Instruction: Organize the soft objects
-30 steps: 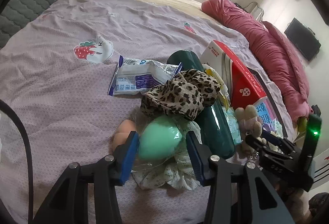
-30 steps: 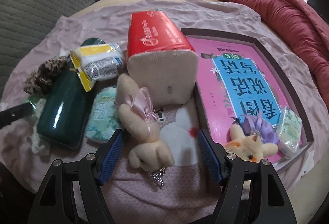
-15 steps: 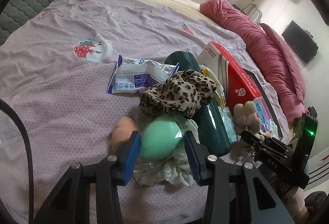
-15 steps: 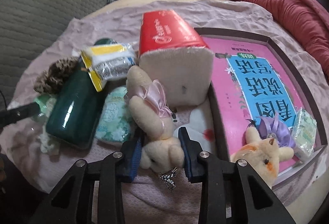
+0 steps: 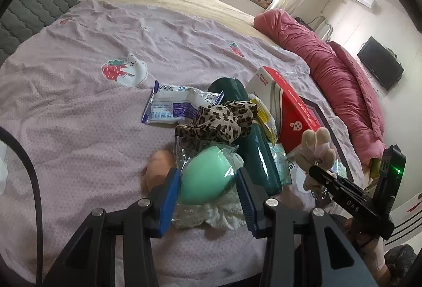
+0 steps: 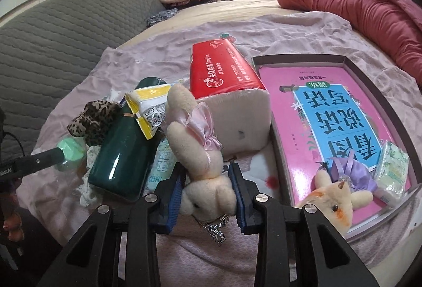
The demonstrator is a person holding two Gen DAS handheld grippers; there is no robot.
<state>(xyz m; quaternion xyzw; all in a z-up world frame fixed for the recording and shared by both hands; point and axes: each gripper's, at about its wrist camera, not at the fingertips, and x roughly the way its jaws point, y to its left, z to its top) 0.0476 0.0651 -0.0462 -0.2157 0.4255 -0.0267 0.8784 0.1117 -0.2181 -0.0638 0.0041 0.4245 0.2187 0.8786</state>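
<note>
On the lilac bedsheet (image 5: 79,107), left of the red tissue pack (image 6: 224,70), the right gripper (image 6: 208,194) clamped the plush bunny (image 6: 195,152); the left gripper (image 5: 208,197) stood open around the green sponge (image 5: 205,176).

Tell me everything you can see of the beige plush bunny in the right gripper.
The beige plush bunny is a soft, fuzzy keychain toy with long ears, a dark bead eye, a pink satin bow near the ears and a metal chain dangling below its head. The right gripper is shut on its head, with ears pointing away toward the red tissue pack. From the left wrist view it appears lifted off the bedsheet.
</note>
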